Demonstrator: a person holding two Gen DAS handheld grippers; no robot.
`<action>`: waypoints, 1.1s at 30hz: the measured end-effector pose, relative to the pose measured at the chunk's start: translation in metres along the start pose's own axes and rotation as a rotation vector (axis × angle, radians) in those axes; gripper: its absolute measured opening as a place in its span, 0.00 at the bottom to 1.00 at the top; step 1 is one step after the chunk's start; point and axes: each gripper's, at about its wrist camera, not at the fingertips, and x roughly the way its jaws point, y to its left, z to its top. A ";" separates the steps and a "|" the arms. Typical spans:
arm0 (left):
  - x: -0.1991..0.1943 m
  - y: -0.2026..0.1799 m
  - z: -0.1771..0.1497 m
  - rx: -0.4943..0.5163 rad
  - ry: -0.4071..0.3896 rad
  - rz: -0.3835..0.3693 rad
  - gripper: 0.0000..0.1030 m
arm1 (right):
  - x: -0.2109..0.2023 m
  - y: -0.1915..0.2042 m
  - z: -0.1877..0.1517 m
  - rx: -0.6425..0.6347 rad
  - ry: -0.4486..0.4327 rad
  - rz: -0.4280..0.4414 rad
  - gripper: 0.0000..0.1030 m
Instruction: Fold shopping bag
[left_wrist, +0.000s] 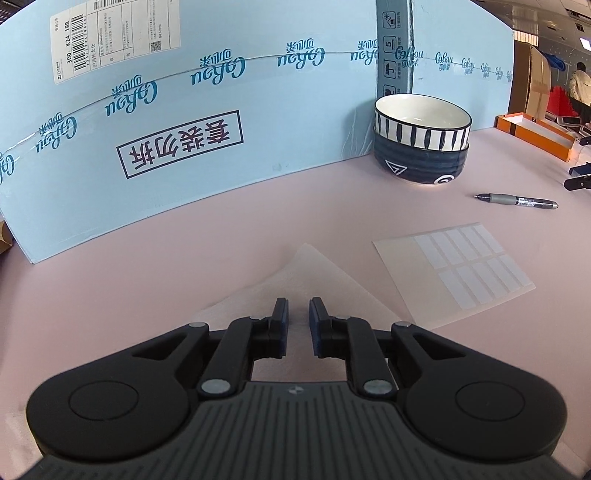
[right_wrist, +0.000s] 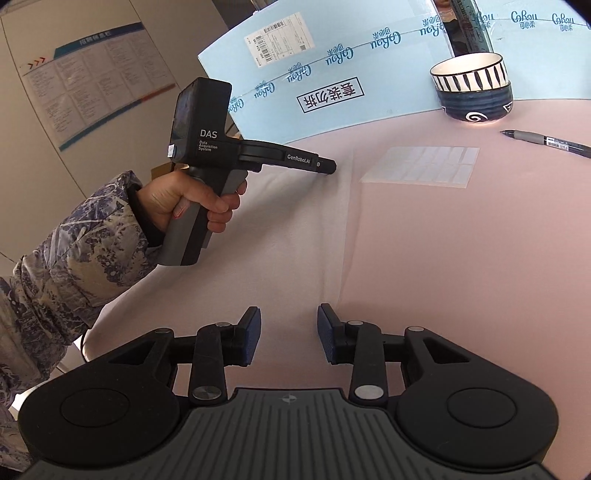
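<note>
Currently the white shopping bag (right_wrist: 295, 229) lies flat on the pink bench (right_wrist: 461, 258), spread across its left part in the right wrist view; one corner (left_wrist: 306, 273) pokes out ahead of the left tongs (left_wrist: 298, 314) in the left wrist view.

Left tongs: pads a narrow gap apart, hovering over that corner, nothing clamped. The person's left hand (right_wrist: 192, 203) grips the handle, patterned sleeve (right_wrist: 74, 251) behind it.

Right tongs (right_wrist: 289, 326): jaws apart, wider gap, empty, sitting over the near edge of the bag.

A sheet of blank labels (right_wrist: 421, 166) lies just beside the bag's right edge. A pen (right_wrist: 546, 142) lies further right, two stacked bowls (right_wrist: 474, 86) beyond it, against a light blue carton (left_wrist: 184, 110) along the back of the bench.
</note>
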 end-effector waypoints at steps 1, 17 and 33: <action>0.000 0.000 0.001 -0.006 0.003 -0.001 0.11 | -0.003 0.004 -0.003 -0.019 -0.003 -0.013 0.31; -0.136 0.012 -0.039 -0.081 -0.127 0.008 0.33 | -0.011 0.019 -0.030 -0.063 -0.104 -0.097 0.33; -0.228 0.003 -0.181 -0.318 -0.214 0.029 0.43 | -0.057 -0.010 0.006 0.086 -0.188 -0.129 0.28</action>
